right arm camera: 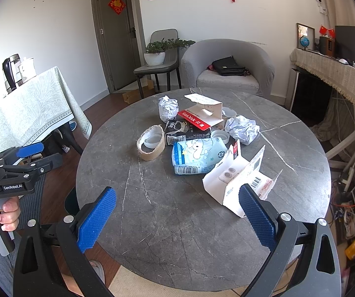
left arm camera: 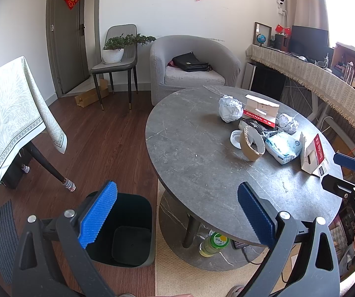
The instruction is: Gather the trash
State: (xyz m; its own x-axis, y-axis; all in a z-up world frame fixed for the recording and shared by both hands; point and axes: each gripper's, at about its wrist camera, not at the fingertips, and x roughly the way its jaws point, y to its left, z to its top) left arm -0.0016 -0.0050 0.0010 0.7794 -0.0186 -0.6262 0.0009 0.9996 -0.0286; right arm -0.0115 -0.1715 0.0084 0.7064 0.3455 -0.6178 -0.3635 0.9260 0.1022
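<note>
Trash lies in a heap on the round grey table (right arm camera: 167, 222): two crumpled paper balls (right arm camera: 168, 107) (right arm camera: 243, 128), a red-and-white SanDisk box (right arm camera: 202, 115), a cardboard tape ring (right arm camera: 151, 146), a light-blue wipes pack (right arm camera: 198, 156) and an opened white carton (right arm camera: 236, 180). A black trash bin (left arm camera: 125, 232) stands on the floor left of the table. My left gripper (left arm camera: 177, 219) hangs open between the bin and the table edge, holding nothing. My right gripper (right arm camera: 177, 219) is open over the table's near side, its right pad beside the white carton.
A grey armchair (left arm camera: 192, 69) with a black bag sits behind the table. A cloth-covered table (left arm camera: 9, 113) stands at the left, a fringed shelf (left arm camera: 325, 79) at the right. A green bottle (left arm camera: 213, 243) lies under the round table. A person's hand (right arm camera: 1, 217) grips the left tool.
</note>
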